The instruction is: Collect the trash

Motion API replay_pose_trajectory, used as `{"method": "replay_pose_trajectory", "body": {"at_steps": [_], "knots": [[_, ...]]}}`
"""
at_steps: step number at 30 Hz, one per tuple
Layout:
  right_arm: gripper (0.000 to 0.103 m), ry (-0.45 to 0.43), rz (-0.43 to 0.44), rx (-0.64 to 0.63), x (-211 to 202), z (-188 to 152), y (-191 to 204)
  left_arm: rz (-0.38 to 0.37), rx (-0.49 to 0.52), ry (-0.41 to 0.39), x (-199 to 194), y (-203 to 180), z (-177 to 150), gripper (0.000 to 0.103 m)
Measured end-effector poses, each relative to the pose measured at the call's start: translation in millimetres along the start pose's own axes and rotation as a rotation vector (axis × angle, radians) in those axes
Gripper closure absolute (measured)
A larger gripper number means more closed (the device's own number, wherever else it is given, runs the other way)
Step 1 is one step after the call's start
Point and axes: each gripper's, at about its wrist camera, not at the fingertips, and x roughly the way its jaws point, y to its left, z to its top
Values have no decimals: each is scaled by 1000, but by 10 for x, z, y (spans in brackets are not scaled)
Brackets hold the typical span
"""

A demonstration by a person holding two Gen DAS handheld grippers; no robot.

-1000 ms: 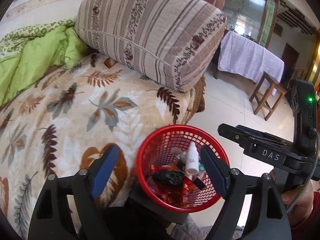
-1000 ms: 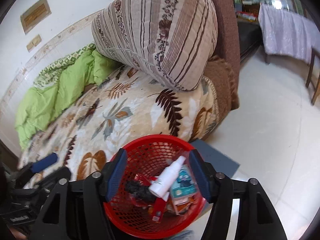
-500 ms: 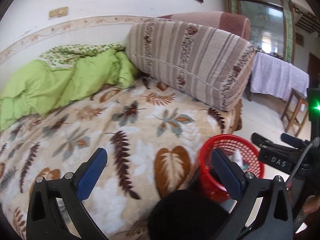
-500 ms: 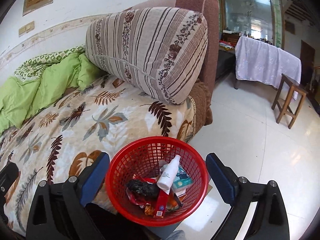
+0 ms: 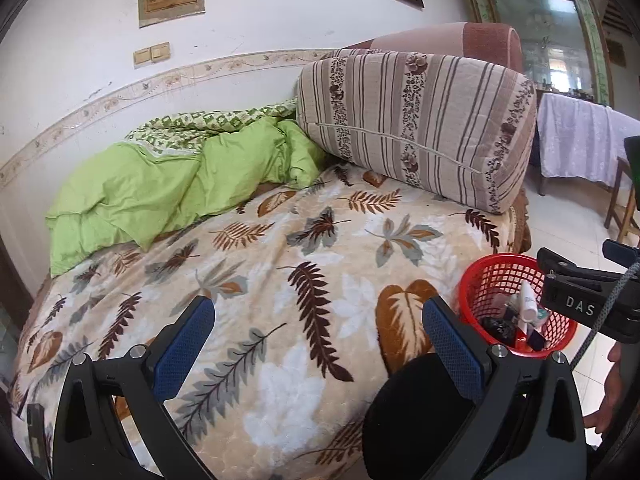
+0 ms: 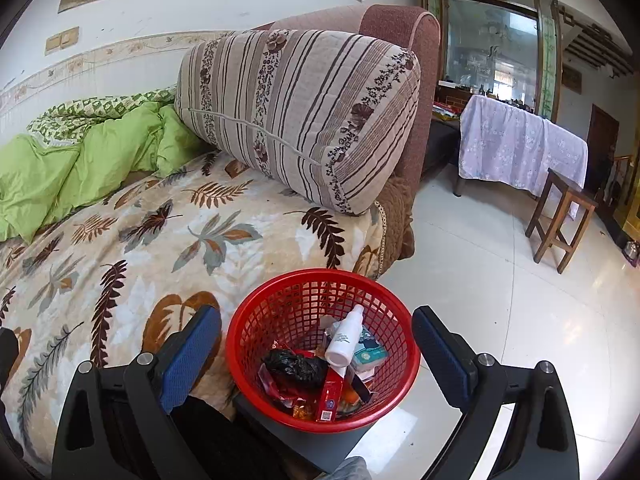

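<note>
A red mesh basket (image 6: 246, 344) stands beside the bed on a dark grey block (image 6: 320, 448). In it lie a white bottle (image 6: 344, 340), a crumpled black bag (image 6: 296, 366), a red packet (image 6: 332, 394) and a tissue pack (image 6: 370, 354). My right gripper (image 6: 316, 320) hovers above it, open, its blue pads clear of the rim on both sides. Over the leaf-print blanket (image 5: 280, 248) my left gripper (image 5: 316, 316) is open with nothing between its fingers. The basket (image 5: 466, 292) sits to its right, partly behind the right gripper's black frame (image 5: 576, 300).
A big striped cushion (image 6: 296, 116) leans on the brown headboard (image 6: 404, 40). A green quilt (image 5: 152, 192) is bunched against the wall. White tiled floor (image 6: 500, 280) runs right to a wooden stool (image 6: 560, 216) and a cloth-draped table (image 6: 520, 148). A hand (image 5: 612, 392) shows at the right.
Both grippers' jaws have spread wider. Both have drawn back from the basket and tilted up. The left view has swung left onto the bed, leaving the basket at its right side.
</note>
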Motion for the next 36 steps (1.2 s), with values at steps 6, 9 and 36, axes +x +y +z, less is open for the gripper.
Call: {"method": "replay_pose_trajectory", "body": {"at_steps": [6, 9, 36], "knots": [[5, 1, -1, -17, 2, -17, 35, 7, -51, 24, 61, 75, -32, 0], [5, 7, -1, -13, 13, -21, 28, 28, -62, 32, 83, 103, -38, 0], [5, 40, 3, -10, 77, -56, 22, 66, -41, 39, 98, 84, -118, 0]]}}
